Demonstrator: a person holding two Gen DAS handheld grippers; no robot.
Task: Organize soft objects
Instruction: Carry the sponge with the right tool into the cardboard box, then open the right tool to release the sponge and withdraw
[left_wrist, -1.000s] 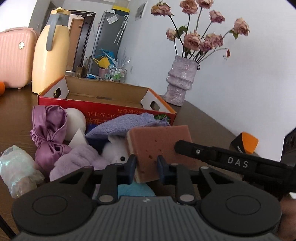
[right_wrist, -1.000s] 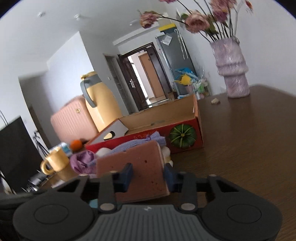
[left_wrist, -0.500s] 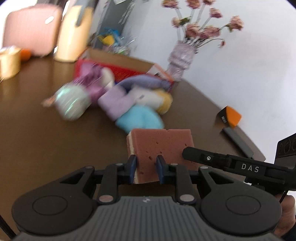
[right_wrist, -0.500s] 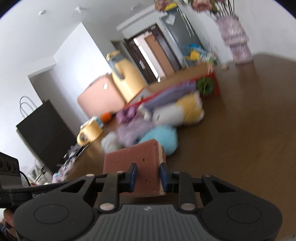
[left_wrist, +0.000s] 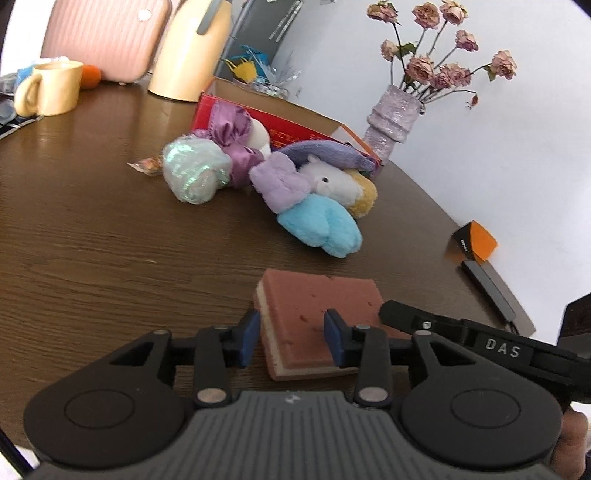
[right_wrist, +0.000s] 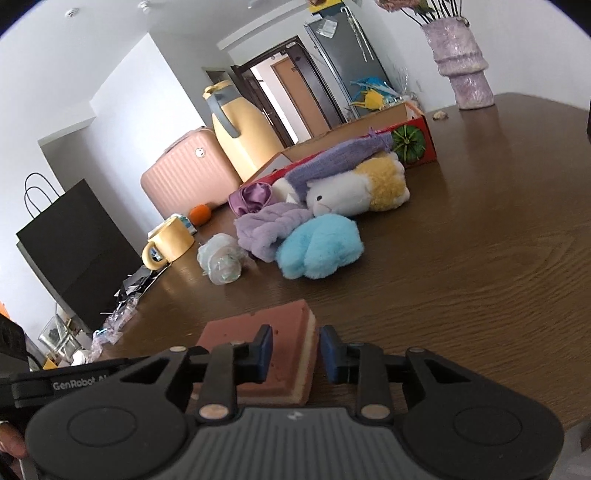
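Presently, a reddish-brown sponge (left_wrist: 325, 317) with a pale underlayer is seen lying flat on the brown wooden desk (left_wrist: 110, 258), close in front of both cameras. The left tool (left_wrist: 291, 338) is placed around the sponge's near left corner; its jaws are opening, the blue pads (left_wrist: 246, 338) are parted, and a gap is visible between the left pad and the sponge's side, so the sponge is no longer clamped. The right tool (right_wrist: 295, 352) is set around the opposite corner of the sponge (right_wrist: 266, 339); its jaws are opening too, the left pad is laid over the top face, and the right pad is held just clear of the pale edge.

Beyond the sponge, at about twelve o'clock in the left wrist view, a heap of soft things is gathered: a light blue plush (left_wrist: 321, 225) nearest, a lilac fluffy cloth (left_wrist: 280, 182) touching it, a white and yellow plush toy (left_wrist: 343, 184) behind, a purple knitted cloth (left_wrist: 325, 153) draped over that, a satin purple bow (left_wrist: 236, 144), and an iridescent wrapped bundle (left_wrist: 195, 170) at eleven o'clock. A red cardboard box (left_wrist: 295, 125) is stood behind the heap. A lilac vase (left_wrist: 391, 118) of dried roses is placed at one o'clock, a yellow mug (left_wrist: 51, 88) at ten o'clock, and an orange-and-black object (left_wrist: 476, 245) at two o'clock near the desk edge.
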